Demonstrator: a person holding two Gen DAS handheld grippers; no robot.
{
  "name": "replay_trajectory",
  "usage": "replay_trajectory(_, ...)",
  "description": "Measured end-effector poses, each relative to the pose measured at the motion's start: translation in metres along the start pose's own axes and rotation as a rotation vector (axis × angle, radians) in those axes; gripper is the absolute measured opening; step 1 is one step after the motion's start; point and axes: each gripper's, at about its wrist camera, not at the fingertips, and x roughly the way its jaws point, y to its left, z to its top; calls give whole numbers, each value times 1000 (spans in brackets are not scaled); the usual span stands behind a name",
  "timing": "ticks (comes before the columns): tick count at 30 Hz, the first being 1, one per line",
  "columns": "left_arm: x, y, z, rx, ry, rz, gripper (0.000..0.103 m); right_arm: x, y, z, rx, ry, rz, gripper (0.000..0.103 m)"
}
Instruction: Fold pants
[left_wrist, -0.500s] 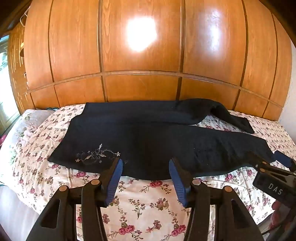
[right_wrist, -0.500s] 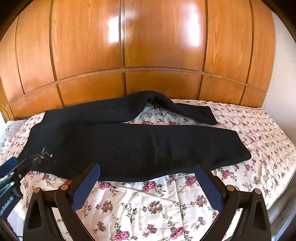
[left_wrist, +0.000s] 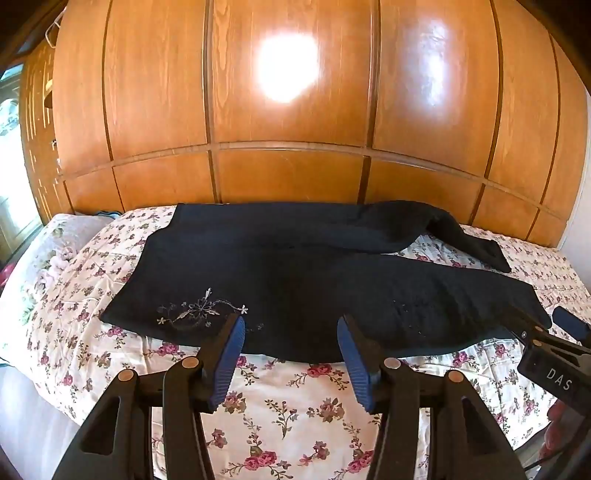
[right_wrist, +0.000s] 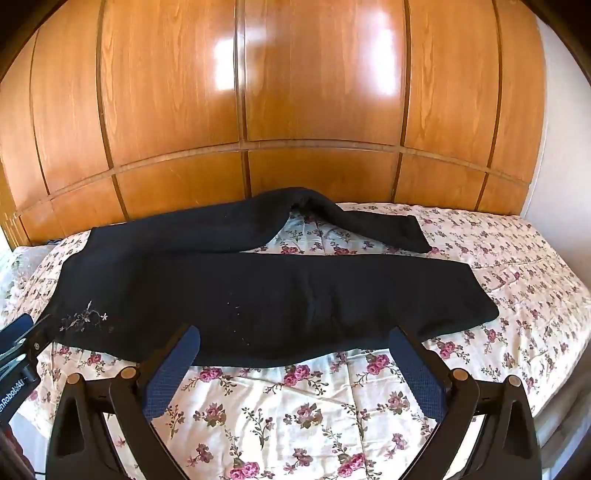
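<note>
Black pants (left_wrist: 314, 280) lie spread across a floral bedspread (left_wrist: 288, 417), waist at the left with a small embroidered flower (left_wrist: 201, 312). The near leg lies straight to the right; the far leg bends back near its cuff (right_wrist: 402, 229). The pants also show in the right wrist view (right_wrist: 266, 291). My left gripper (left_wrist: 291, 325) is open and empty, just above the pants' near edge. My right gripper (right_wrist: 295, 336) is wide open and empty, also at the near edge. Each gripper shows at the edge of the other's view.
A tall glossy wooden wardrobe (left_wrist: 288, 110) stands right behind the bed. A pillow (left_wrist: 55, 243) lies at the left end. A white wall (right_wrist: 565, 147) is at the right. Floral bedspread (right_wrist: 303, 413) lies between the grippers and the pants.
Both grippers have crept slightly forward toward the pants' near edge. The pants have not moved.
</note>
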Motion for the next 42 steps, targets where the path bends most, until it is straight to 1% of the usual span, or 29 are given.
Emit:
replay_trajectory(26,2,-1,-3,-4,21,-23,53,4,2,-1,1,8,6,103)
replay_trajectory(42,5,-2,-5,9,28,-8,53,5,2,-2,2,19,9,103)
